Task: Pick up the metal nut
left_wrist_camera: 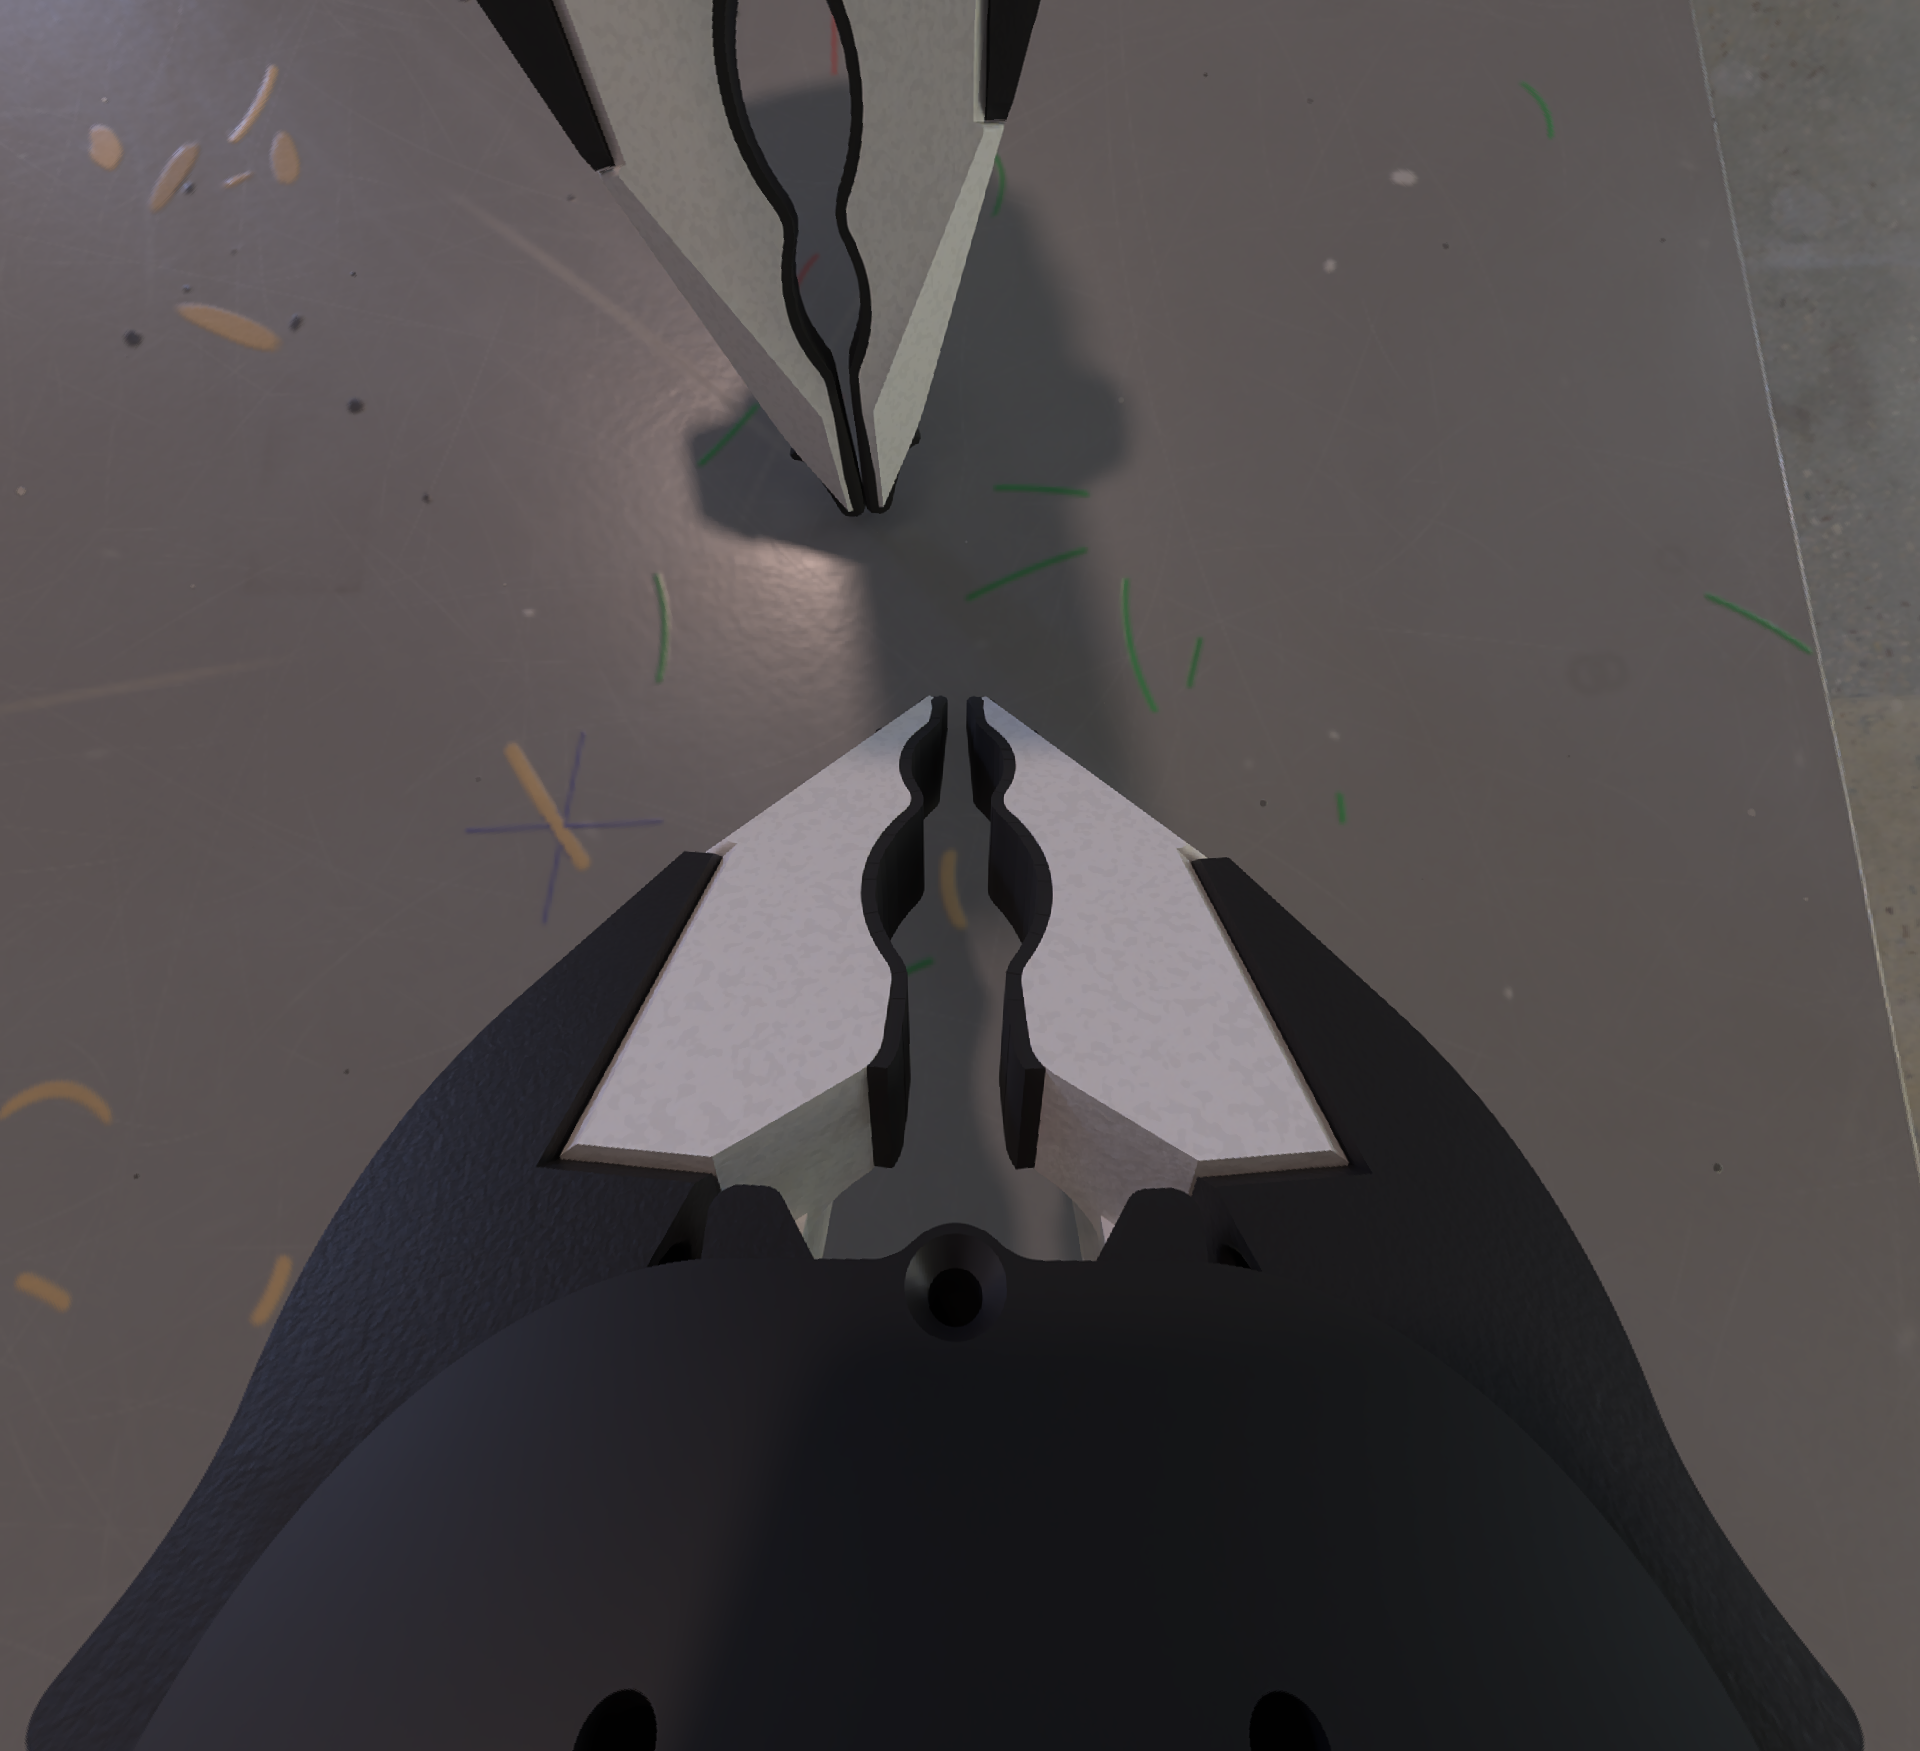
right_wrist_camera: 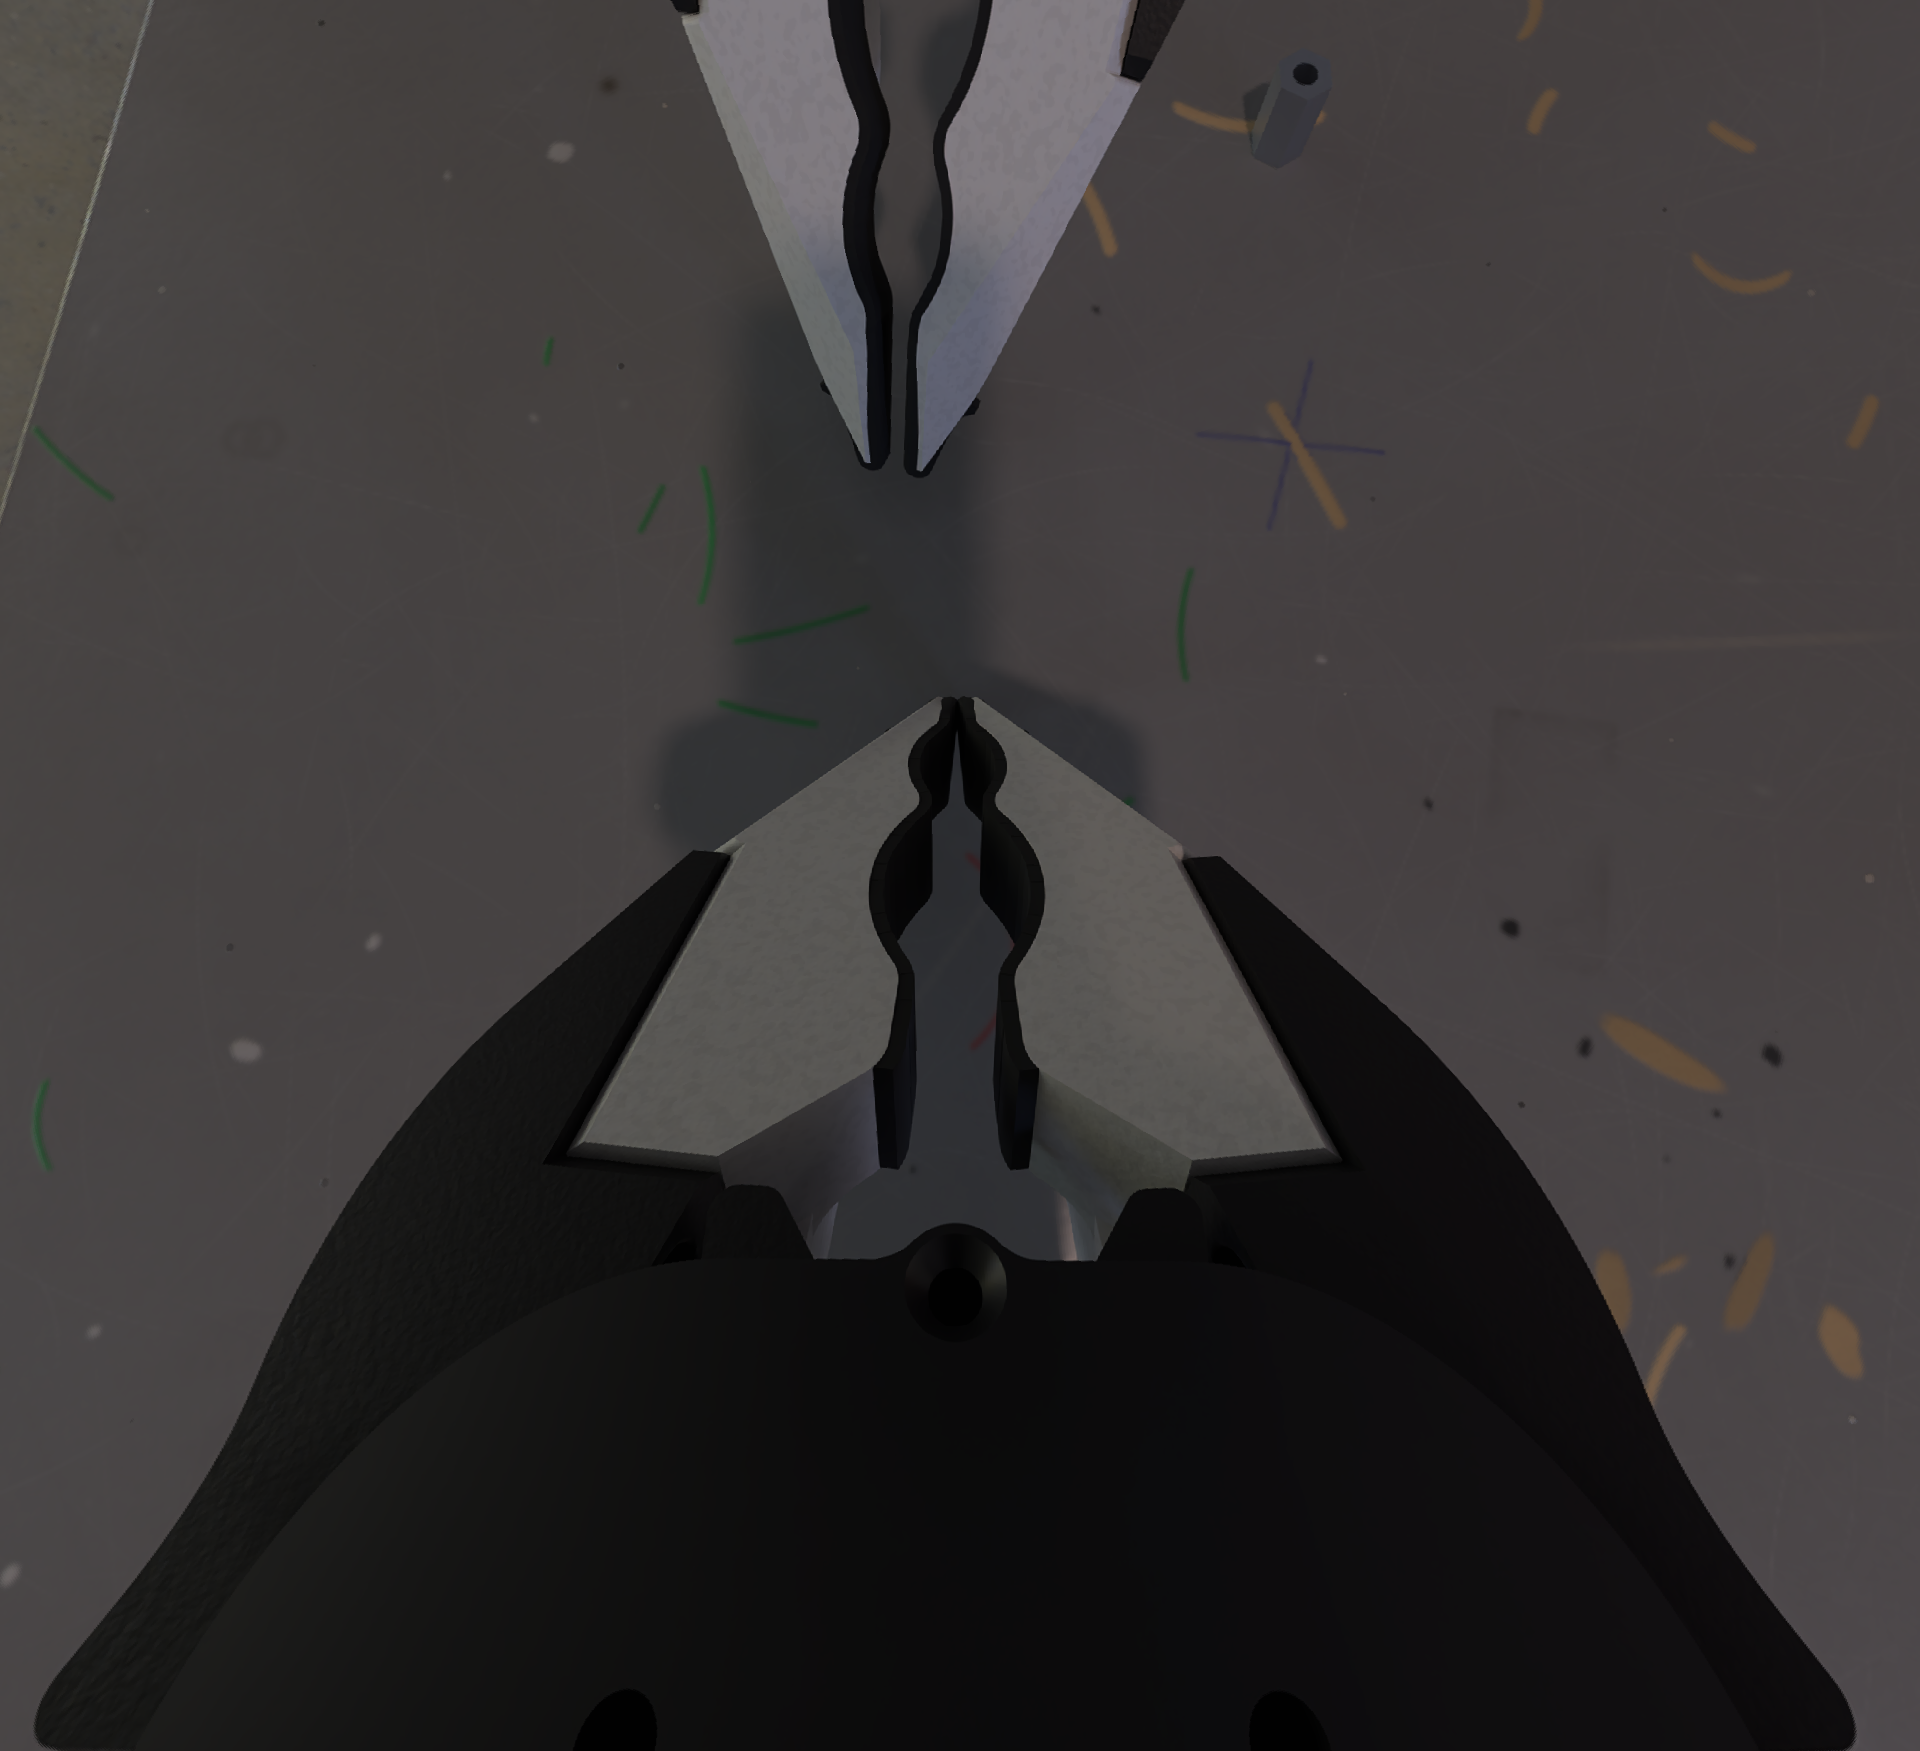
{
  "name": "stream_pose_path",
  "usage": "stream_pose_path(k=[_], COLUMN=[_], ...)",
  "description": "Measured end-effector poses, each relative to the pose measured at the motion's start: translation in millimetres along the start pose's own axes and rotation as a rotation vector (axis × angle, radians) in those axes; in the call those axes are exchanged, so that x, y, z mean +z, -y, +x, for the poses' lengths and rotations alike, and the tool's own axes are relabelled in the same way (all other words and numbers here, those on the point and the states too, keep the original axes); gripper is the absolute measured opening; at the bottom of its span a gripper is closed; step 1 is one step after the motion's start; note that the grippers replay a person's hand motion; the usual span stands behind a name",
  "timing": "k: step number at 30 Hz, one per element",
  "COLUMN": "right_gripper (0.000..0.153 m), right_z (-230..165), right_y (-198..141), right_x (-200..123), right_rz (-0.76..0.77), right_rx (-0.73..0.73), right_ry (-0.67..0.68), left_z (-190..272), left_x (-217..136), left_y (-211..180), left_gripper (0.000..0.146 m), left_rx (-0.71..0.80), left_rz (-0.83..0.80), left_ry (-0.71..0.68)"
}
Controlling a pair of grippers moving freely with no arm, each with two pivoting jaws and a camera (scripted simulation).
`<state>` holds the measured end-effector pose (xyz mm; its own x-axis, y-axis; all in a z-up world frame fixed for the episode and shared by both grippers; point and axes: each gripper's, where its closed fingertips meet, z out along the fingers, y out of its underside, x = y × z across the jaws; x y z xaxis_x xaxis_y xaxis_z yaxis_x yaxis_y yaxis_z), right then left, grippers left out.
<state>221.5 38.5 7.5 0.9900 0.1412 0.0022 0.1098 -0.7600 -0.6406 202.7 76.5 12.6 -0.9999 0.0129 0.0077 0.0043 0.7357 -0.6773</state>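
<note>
**Clerk:** Metal nut [right_wrist_camera: 1286, 109], first line of the entry. Where do you have it?

**Operator:** From my right wrist view it stands on end on the table [right_wrist_camera: 312, 766], a tall grey hexagonal piece with a bore down the middle, ahead of my right gripper and off to its right, well apart from both grippers. My left wrist view does not show it.

**Clerk:** Largest to smallest, then.

**Operator:** Table: dark grey sheet, scuffed, with orange and green marks. Left gripper [left_wrist_camera: 957, 700]: fingertips nearly together, a thin slit between them, nothing held. Right gripper [right_wrist_camera: 957, 700]: tips pressed together, nothing held. The two face each other tip to tip, apart. Last, the nut.

**Clerk:** Handling?

**Operator:** I judge it rigid, dense for its size, smooth and slippery; not fragile. Standing tall on a narrow base, it will likely topple at a sideways nudge. I would open wide, come down over it, and close on two opposite flats around mid-height, never on the corners
</note>
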Motion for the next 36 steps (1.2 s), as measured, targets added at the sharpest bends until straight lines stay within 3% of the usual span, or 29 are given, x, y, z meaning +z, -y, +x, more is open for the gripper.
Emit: stream_pose_path(k=[17,22,25,29,36], right_gripper=[0.002,0.008,0.011,0.011,0.011], right_z=[1.1,4.2,10.0,11.8,13.0], right_y=[-1.7,-6.4,-9.4,-10.4,-11.0], right_x=[-3.7,-13.6,-15.3,-14.7,-14.0], right_rz=[0.034,0.117,0.116,0.110,0.105], right_rx=[0.028,0.096,0.108,0.106,0.103], right_ry=[-0.022,-0.043,-0.080,-0.093,-0.109], left_z=[-2.3,-19.3,-52.5,-68.3,-68.8], left_x=[0.6,-35.9,-63.5,-82.2,-66.3], left_y=[2.0,14.2,-4.2,-37.0,-59.8], left_gripper=[0.006,0.022,0.022,0.021,0.017], left_rx=[0.026,-0.053,-0.123,-0.147,-0.108], left_rz=[0.028,0.162,0.157,0.100,-0.020], left_ry=[0.010,0.013,0.129,0.161,0.182])
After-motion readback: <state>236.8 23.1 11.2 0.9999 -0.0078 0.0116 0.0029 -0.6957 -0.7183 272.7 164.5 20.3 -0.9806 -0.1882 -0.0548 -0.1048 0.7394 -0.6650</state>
